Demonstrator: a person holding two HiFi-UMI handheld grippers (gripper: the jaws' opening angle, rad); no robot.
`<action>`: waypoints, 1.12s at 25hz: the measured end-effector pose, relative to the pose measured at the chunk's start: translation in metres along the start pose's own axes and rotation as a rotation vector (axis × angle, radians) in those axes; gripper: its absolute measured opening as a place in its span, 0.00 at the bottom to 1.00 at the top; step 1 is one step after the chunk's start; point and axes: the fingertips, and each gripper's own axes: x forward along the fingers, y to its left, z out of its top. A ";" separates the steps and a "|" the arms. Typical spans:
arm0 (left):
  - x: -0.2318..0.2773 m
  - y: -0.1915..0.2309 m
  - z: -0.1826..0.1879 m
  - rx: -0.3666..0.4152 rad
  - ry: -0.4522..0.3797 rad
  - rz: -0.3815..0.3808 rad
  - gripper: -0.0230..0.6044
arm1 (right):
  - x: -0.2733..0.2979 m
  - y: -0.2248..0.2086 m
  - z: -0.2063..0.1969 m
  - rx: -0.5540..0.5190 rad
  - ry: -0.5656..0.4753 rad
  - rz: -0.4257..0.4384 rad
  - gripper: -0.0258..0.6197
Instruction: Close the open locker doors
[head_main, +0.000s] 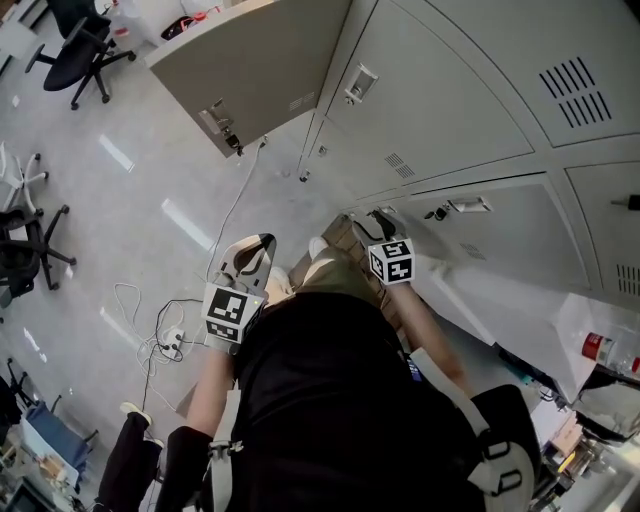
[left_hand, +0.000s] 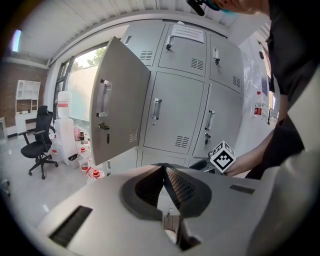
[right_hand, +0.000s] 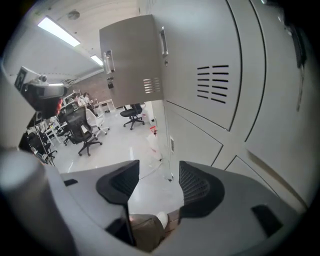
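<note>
- The open locker door (head_main: 250, 70) stood swung wide out from the bank of lockers (head_main: 450, 90), at the bank's left end as the left gripper view showed it. Its handle and lock showed on the outer face. The doors next to it were shut.
- The left claw (left_hand: 164, 170) had its pads closed together at the tips with nothing held. It pointed up toward the open door from low down, well apart from it.
- The right claw (right_hand: 159, 172) was parted with a clear gap and held nothing. It sat near the shut lower doors of the bank.
- Loose cables (head_main: 160, 335) lay on the floor (head_main: 130, 200) beside the left claw.
- An office chair (head_main: 80, 45) stood on the floor beyond the open door.
</note>
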 end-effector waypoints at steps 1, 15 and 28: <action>-0.005 0.002 -0.001 0.001 -0.005 0.002 0.05 | -0.002 0.008 0.006 -0.004 -0.015 0.005 0.44; -0.078 0.057 -0.002 -0.016 -0.120 0.149 0.05 | -0.052 0.110 0.075 -0.060 -0.239 0.056 0.30; -0.073 0.102 0.031 0.042 -0.250 0.252 0.05 | -0.058 0.127 0.127 -0.139 -0.360 0.066 0.28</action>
